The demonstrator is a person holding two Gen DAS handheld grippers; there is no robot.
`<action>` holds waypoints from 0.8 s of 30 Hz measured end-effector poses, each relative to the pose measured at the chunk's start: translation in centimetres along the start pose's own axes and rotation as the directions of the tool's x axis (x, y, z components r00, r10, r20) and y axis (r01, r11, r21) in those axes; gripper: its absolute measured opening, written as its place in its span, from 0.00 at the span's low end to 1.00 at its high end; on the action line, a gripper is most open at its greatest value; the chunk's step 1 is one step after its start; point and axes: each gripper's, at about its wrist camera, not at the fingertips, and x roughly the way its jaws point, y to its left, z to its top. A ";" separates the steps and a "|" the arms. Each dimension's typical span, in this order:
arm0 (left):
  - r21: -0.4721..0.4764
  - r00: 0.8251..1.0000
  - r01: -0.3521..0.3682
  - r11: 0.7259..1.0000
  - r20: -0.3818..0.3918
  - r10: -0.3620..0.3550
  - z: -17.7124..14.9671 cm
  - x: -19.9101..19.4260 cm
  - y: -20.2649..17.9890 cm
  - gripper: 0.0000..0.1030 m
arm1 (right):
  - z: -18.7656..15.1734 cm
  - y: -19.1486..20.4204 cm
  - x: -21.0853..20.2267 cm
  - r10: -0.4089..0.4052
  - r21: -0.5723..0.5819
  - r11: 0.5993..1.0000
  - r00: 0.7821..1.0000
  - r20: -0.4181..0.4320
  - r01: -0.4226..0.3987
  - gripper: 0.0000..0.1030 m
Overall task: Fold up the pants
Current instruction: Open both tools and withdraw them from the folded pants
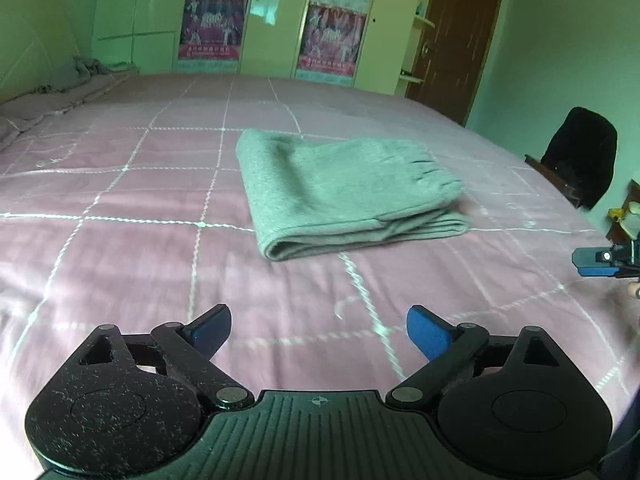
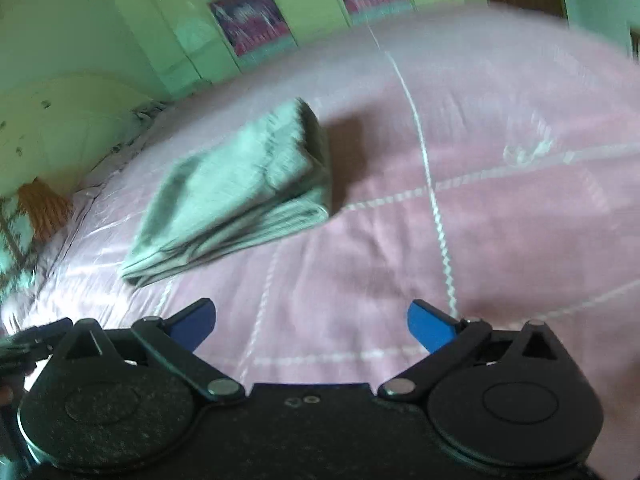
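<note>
Folded pants [image 1: 344, 192] are lying on the bedspread [image 1: 120, 264] at frame centre in the left wrist view; wardrobe [image 1: 280, 20] is standing behind, chair [image 1: 580, 160] sitting at right edge.

Left gripper [image 1: 319, 330] and right gripper [image 2: 311, 326] — black linkage arms, blue finger pads [image 1: 426, 336], silver pivot screws [image 1: 231, 394].

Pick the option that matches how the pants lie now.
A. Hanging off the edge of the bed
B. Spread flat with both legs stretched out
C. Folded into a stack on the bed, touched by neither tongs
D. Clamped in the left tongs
C: the pants sit as a layered bundle on the bed, beyond the open left tongs and right tongs.
</note>
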 end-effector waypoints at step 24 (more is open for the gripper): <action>0.103 0.982 -0.027 0.994 0.191 0.007 -1.4 -17.3 -9.3 0.98 | -7.3 13.0 -15.2 -0.091 -0.174 0.977 0.975 0.201 0.127 1.00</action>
